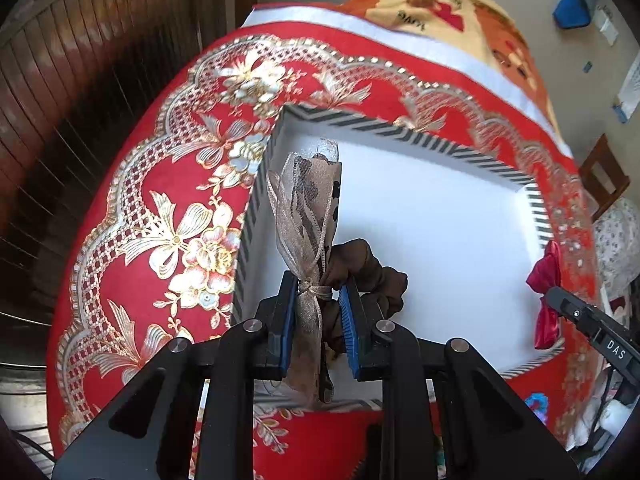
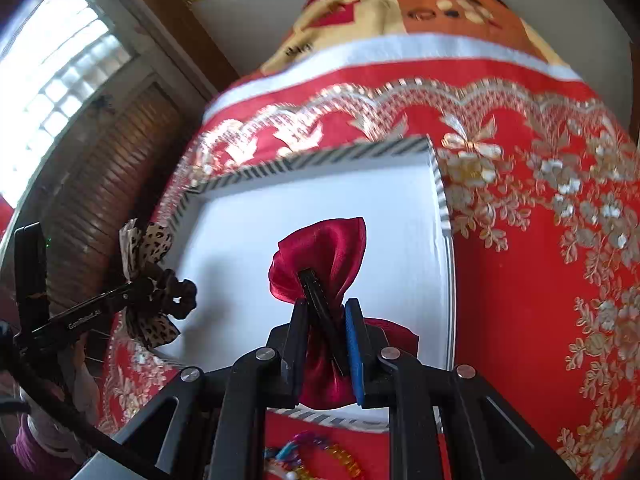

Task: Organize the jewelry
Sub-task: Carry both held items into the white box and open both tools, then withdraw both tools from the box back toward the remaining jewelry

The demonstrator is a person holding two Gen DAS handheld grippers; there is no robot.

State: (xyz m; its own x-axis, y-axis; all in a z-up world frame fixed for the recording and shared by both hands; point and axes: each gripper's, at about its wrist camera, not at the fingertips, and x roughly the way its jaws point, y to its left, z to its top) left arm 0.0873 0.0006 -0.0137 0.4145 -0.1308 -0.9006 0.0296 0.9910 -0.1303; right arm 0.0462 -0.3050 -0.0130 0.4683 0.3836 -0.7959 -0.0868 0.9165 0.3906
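Observation:
My left gripper (image 1: pixel 318 294) is shut on a leopard-print bow hair tie (image 1: pixel 310 216) with a brown scrunchie, held over the left part of a white box (image 1: pixel 440 216) with a striped rim. My right gripper (image 2: pixel 326 304) is shut on a red satin bow clip (image 2: pixel 324 248), held over the same box (image 2: pixel 248 240). The leopard bow (image 2: pixel 150 264) and left gripper show at the left of the right wrist view. The red bow (image 1: pixel 546 292) and right gripper show at the right edge of the left wrist view.
The box sits on a red tablecloth (image 1: pixel 168 208) with gold floral print. Colourful bead jewelry (image 2: pixel 316 460) lies on the cloth near the box's front edge. A patterned blanket (image 2: pixel 400 8) lies behind. A wooden shutter door (image 1: pixel 60 100) stands at the left.

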